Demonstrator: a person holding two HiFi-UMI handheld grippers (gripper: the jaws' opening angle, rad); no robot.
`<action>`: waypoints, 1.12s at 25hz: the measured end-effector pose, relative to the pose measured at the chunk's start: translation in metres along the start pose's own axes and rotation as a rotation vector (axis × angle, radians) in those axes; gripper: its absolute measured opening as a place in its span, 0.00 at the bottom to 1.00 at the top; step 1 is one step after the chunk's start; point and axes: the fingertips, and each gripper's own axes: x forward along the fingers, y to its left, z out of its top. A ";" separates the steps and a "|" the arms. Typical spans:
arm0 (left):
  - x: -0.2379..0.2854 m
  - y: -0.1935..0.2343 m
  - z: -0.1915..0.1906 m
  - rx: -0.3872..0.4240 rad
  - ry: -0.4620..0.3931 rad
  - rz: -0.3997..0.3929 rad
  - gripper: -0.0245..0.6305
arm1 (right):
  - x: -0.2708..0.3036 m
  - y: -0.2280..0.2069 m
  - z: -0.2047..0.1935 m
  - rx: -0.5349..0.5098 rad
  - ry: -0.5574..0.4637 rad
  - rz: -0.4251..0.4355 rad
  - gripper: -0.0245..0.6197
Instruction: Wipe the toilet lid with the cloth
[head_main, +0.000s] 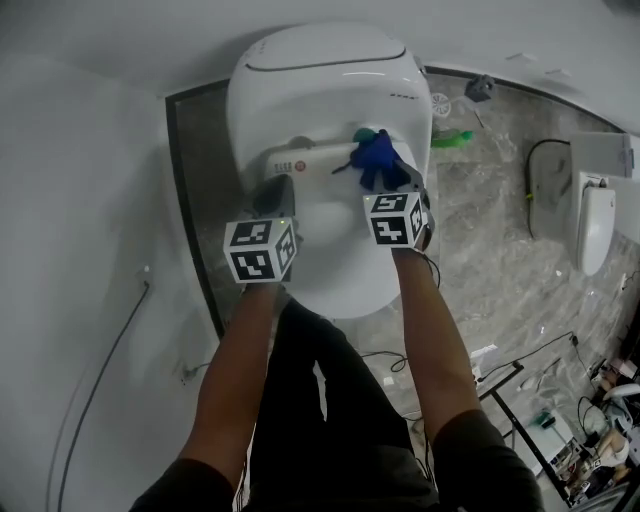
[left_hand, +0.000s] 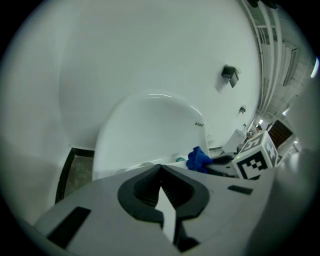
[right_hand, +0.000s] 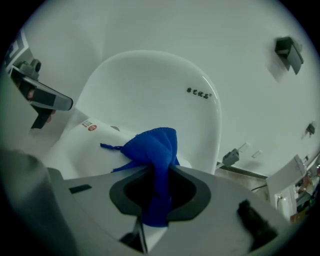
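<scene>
The white toilet stands with its lid (head_main: 318, 70) raised and leaning back; the lid also fills the left gripper view (left_hand: 150, 125) and the right gripper view (right_hand: 150, 85). My right gripper (head_main: 386, 178) is shut on a bunched blue cloth (right_hand: 156, 150), held over the rear of the seat just below the lid. The cloth (head_main: 377, 158) sticks out ahead of the jaws. My left gripper (head_main: 275, 192) hangs beside it to the left over the seat. Its jaws (left_hand: 160, 169) are shut with nothing between them. The cloth (left_hand: 199, 160) lies off to its right.
A strip with a red label (right_hand: 90, 125) runs across the back of the seat. On the marble floor (head_main: 490, 250) at right are a green object (head_main: 452, 139), a second white fixture (head_main: 596, 225) and cables (head_main: 520, 370). A white wall (head_main: 90, 200) closes the left side.
</scene>
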 end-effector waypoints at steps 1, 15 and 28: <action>0.005 -0.011 0.002 0.015 0.004 -0.025 0.05 | 0.000 -0.007 -0.003 0.000 0.000 -0.017 0.14; 0.008 -0.045 -0.011 0.033 0.019 -0.095 0.05 | 0.008 -0.078 -0.045 0.061 0.029 -0.149 0.14; -0.066 0.047 -0.078 -0.183 0.033 0.117 0.05 | -0.075 0.127 0.032 0.101 -0.144 0.127 0.14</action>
